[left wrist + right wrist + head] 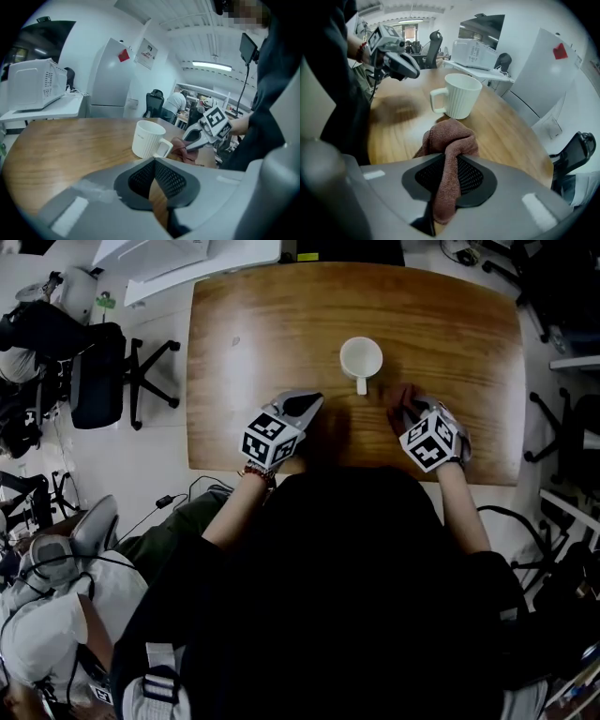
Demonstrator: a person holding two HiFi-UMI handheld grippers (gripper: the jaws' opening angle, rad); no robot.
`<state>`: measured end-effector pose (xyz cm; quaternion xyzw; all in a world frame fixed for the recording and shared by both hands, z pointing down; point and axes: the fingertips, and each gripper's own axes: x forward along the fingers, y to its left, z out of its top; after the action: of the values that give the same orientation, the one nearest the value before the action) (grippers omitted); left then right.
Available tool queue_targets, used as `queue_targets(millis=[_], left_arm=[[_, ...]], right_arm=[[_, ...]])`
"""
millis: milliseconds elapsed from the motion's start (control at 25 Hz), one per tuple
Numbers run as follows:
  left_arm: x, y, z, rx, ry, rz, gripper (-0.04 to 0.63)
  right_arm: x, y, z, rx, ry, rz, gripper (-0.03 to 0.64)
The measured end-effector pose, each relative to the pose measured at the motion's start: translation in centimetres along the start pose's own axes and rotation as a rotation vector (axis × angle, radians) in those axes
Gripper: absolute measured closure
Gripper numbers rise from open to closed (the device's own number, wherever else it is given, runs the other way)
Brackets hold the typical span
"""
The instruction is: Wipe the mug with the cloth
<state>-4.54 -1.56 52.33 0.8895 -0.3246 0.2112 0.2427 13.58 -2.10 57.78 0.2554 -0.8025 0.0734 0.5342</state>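
Mug, white and with lines down its side, stands the right way up near the middle of the brown wooden worktop. Its handle points back at the person. Nothing shows inside it from above. The right gripper sits low over the worktop, to the right of the mug and a bit closer to the person. Its jaws are closed tight on the cloth, which is brown-pink and fluffy. The cloth is pinched in the middle, so one bunch sticks out past the jaws and a tail hangs down behind them. The bunch is near the mug's handle, but from above there is a bit of bare wood between them, so they do not touch. The left gripper is on the other side, left of the mug and close to the front edge of the worktop. Its jaws are closed and hold nothing; only wood shows under them. It is not touching the mug. Both grippers have a cube with black and white squares on top. The person wears a dark top with bare forearms. A black office chair stands on the pale floor to the left of the worktop. A white microwave sits on a white table behind it.
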Motion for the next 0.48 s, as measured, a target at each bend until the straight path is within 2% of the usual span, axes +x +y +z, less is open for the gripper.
queue_targets(millis=[80, 200, 320, 480], left_arm=[[-0.8, -0.1, -0.3, -0.022, -0.009, 0.004, 0.591], [-2.4, -1.1, -0.3, -0.001, -0.023, -0.007, 0.591], [-3.9, -0.8, -0.2, -0.004, -0.050, 0.019, 0.591], [-4.4, -0.1, 0.1, -0.058, -0.087, 0.047, 0.591]], right_arm=[[1.4, 0.3, -0.3, 0.024, -0.014, -0.020, 0.543], [1.8, 1.1, -0.5, 0.050, -0.031, 0.002, 0.526], [1.2, 1.3, -0.4, 0.053, -0.054, 0.026, 0.442], [-1.4, -0.3, -0.1, 0.099, -0.114, -0.044, 0.387]])
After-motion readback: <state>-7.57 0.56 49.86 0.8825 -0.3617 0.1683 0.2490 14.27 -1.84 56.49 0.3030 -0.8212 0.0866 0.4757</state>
